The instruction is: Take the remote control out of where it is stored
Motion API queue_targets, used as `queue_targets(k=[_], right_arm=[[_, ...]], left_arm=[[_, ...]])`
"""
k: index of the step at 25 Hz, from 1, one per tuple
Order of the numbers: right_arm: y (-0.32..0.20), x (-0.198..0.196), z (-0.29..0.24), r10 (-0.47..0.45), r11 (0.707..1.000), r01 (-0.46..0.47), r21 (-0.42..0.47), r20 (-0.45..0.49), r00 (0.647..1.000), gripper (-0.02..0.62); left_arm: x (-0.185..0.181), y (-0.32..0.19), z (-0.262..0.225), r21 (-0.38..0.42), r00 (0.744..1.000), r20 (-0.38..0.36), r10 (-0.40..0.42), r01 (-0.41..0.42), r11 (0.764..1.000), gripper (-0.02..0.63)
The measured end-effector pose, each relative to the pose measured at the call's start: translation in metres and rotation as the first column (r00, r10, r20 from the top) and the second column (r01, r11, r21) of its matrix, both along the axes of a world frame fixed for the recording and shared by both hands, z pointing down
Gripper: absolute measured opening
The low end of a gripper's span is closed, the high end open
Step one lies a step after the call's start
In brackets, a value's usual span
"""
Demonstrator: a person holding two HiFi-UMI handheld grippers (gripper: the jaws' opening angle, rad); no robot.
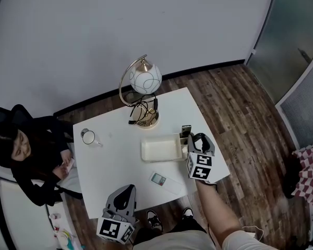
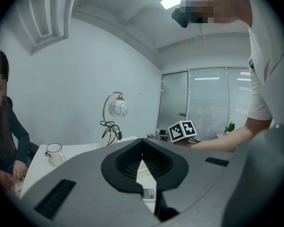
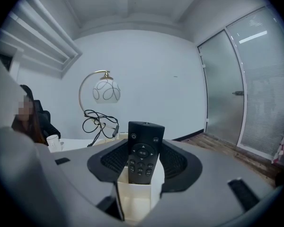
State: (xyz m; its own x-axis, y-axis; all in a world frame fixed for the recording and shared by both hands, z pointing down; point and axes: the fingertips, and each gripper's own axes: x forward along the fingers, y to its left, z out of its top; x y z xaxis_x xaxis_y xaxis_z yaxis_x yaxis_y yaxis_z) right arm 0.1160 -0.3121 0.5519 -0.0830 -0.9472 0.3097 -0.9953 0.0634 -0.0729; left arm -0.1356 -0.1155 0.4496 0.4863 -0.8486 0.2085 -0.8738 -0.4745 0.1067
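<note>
There are two remote controls, a black remote (image 3: 143, 150) and a pale remote (image 1: 158, 179), and two tools, the left tool (image 1: 126, 190) and the right tool (image 1: 197, 137). Of each other kind there is one: one bench (image 1: 115, 160), one lamp (image 1: 144, 82) with one tangled cable (image 1: 143, 111), one mug (image 1: 88, 137), one shallow tray (image 1: 160, 149) and one white holder (image 3: 135, 197). One seated person (image 1: 31, 155) is beside the bench.

Table (image 1: 115, 163): lamp (image 1: 145, 87) behind tray (image 1: 161, 150), mug (image 1: 88, 137) at left, small handset (image 1: 158, 179) before tray; remote control (image 3: 143, 150) stands in holder (image 3: 135, 195) right of tray.
</note>
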Motion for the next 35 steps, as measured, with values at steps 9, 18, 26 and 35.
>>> queue_targets(k=[9, 18, 26, 35], right_arm=[[0.034, 0.004, -0.072, -0.129, 0.984, 0.128, 0.122, 0.001, 0.992, 0.209], [0.089, 0.006, -0.083, -0.323, 0.946, 0.324, 0.028, -0.045, 0.945, 0.209], [0.135, 0.001, -0.016, -0.5, 0.851, 0.474, -0.228, -0.074, 0.863, 0.209], [0.149, -0.021, 0.063, -0.639, 0.699, 0.532, -0.478, -0.083, 0.765, 0.207]], left_arm=[[0.022, 0.0, -0.008, 0.029, 0.999, -0.025, 0.036, -0.035, 0.999, 0.006], [0.039, 0.004, -0.01, 0.041, 0.997, -0.041, 0.06, -0.059, 0.997, 0.006], [0.049, 0.01, -0.01, 0.041, 0.996, -0.049, 0.069, -0.067, 0.997, 0.006], [0.046, 0.012, -0.006, 0.034, 0.997, -0.049, 0.051, -0.05, 0.998, 0.006]])
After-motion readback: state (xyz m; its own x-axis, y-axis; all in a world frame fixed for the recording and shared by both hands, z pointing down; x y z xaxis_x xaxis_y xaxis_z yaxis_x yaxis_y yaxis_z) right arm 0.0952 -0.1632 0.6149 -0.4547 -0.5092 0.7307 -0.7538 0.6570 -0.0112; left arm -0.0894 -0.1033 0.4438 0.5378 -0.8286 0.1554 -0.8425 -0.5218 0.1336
